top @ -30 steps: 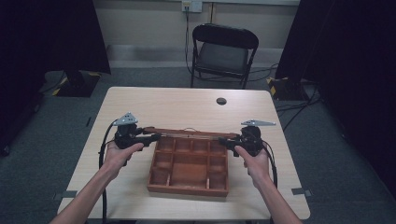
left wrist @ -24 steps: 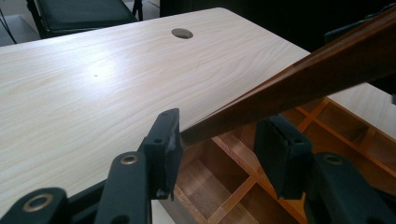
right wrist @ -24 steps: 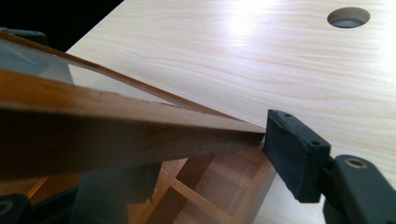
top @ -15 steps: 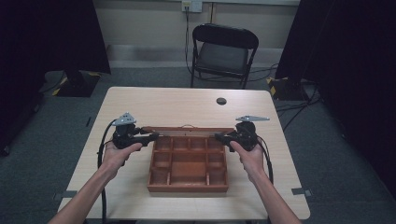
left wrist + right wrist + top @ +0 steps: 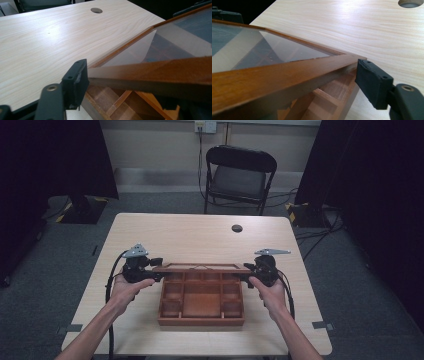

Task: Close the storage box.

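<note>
1. We see a wooden box with open compartments resting near the front middle of the surface.
2. Its glass-paned lid stands raised along the box's far edge, with one gripper at each end.
3. The left gripper has just been opening; in the left gripper view its one visible pad stands just off the lid frame's left end.
4. The right gripper has its jaws apart around the lid's right corner; the visible pad sits just beside the corner, and we cannot tell whether it presses on it.
</note>
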The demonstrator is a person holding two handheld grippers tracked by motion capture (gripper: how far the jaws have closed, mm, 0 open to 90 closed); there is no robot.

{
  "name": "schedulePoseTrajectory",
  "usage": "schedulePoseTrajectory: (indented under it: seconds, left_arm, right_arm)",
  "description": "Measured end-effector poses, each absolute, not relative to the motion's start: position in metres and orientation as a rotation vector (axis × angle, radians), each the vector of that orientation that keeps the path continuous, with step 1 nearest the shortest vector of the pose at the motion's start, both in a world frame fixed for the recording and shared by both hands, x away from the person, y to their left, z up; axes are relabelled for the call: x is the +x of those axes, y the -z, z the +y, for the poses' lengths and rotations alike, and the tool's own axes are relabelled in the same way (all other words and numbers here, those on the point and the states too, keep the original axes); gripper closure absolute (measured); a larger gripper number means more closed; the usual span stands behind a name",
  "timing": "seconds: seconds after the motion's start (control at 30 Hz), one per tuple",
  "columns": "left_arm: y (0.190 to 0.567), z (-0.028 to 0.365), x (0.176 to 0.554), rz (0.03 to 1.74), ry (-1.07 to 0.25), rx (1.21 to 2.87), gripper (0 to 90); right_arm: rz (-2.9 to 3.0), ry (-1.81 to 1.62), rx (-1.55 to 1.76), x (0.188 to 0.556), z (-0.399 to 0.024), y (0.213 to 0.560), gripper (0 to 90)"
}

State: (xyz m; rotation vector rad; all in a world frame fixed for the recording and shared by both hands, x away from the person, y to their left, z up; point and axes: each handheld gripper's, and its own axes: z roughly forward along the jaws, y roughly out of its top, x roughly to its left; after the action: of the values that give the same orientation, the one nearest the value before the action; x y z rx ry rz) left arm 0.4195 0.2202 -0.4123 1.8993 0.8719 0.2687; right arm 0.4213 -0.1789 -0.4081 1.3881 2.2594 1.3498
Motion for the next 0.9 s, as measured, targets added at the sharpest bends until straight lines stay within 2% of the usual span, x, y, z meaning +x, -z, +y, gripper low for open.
schedulePoseTrajectory:
  seconds: [0.27,0.9]
  left_arm:
    - [0.413,0.22,0.421,0.892,-0.254,1.903,24.5]
    - [0.411,0.222,0.415,0.903,-0.23,1.889,22.9]
  right_arm:
    - [2.267,-1.344,1.417,0.421,-0.189,0.411,31.1]
    - [2.189,-1.323,1.511,0.411,-0.222,0.405,36.0]
